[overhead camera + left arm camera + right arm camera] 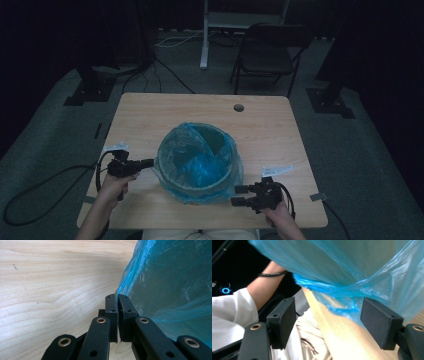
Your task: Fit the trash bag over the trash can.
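The left gripper [148, 163] is pinched together on the edge of the blue bag [175, 285] lining the bin [197, 186]. The right gripper [239, 195] is held wide apart, the bag's lower hem just ahead. That hem is best approached low and gripped before anything is pulled over the table [270, 130].

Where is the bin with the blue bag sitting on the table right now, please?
In the high view, the bin with its blue bag stands on the near middle of the table, between the left gripper and the right gripper.
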Tool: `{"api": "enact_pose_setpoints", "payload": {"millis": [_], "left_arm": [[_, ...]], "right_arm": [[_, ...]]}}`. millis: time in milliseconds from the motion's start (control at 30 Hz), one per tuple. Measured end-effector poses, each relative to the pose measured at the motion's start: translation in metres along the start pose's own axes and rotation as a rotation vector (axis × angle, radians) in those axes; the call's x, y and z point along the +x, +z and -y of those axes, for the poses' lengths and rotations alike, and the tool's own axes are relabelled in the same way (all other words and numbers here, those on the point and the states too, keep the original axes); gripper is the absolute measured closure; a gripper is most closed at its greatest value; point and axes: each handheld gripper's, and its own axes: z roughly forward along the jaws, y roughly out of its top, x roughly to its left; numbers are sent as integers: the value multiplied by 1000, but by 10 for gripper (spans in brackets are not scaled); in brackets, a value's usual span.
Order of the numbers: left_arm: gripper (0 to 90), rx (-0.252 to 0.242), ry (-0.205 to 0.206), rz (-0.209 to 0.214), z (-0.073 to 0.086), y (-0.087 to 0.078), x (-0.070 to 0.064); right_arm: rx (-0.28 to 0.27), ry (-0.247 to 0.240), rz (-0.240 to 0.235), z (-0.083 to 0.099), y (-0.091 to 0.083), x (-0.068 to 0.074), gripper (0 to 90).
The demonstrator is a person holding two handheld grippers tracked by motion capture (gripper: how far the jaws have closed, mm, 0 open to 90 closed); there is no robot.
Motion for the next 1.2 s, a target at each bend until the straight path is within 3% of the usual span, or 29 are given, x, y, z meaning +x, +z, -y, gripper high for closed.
{"api": "enact_pose_setpoints", "payload": {"millis": [67, 133, 167, 200, 333, 433, 467, 533, 600, 633, 733, 800, 833, 900, 1000, 1067, 1133, 1200], "left_arm": [[876, -14, 2, 38, 1, 0, 0], [871, -14, 2, 38, 1, 0, 0], [721, -44, 29, 41, 2, 0, -3], [636, -48, 41, 25, 2, -1, -5], [371, -83, 58, 41, 1, -5, -8], [268, -94, 113, 12, 2, -8, -14], [192, -89, 136, 19, 2, -8, -16], [88, -64, 185, 12, 3, -8, -22], [78, -70, 208, 6, 4, -8, -26], [0, -65, 221, 9, 4, -9, -28], [1, -148, 249, -19, 7, -16, -32], [1, -215, 271, -51, 9, -22, -36], [2, -233, 277, -49, 10, -25, -37], [2, -242, 278, -56, 11, -28, -37], [2, -249, 267, -45, 14, -30, -35], [2, -262, 260, -47, 17, -31, -33], [2, -272, 250, -43, 19, -32, -31], [2, -289, 246, -55, 20, -34, -29]], "right_arm": [[-15, -12, -14, 1, -9, 4, 280], [-31, -12, -14, 1, -14, 4, 280], [-63, -15, 24, -1, -23, 4, 280], [-82, -9, 56, -4, -27, 3, 275], [-154, -16, 156, -23, -43, 1, 228], [-214, -48, 202, -42, -50, 4, 227], [-239, -65, 219, -49, -51, 6, 211], [-260, -91, 222, -64, -50, 8, 186], [-262, -128, 214, -82, -44, 12, 157], [-254, -146, 207, -91, -40, 14, 139], [-242, -205, 176, -120, -23, 23, 142], [-216, -253, 189, -138, -8, 32, 145], [-199, -283, 190, -146, -1, 37, 145], [-174, -320, 179, -162, 14, 46, 145], [-116, -354, 123, -183, 35, 54, 145], [-55, -372, 104, -197, 50, 58, 145], [-41, -379, 104, -201, 55, 60, 145], [31, -391, 102, -214, 71, 63, 145]]}}
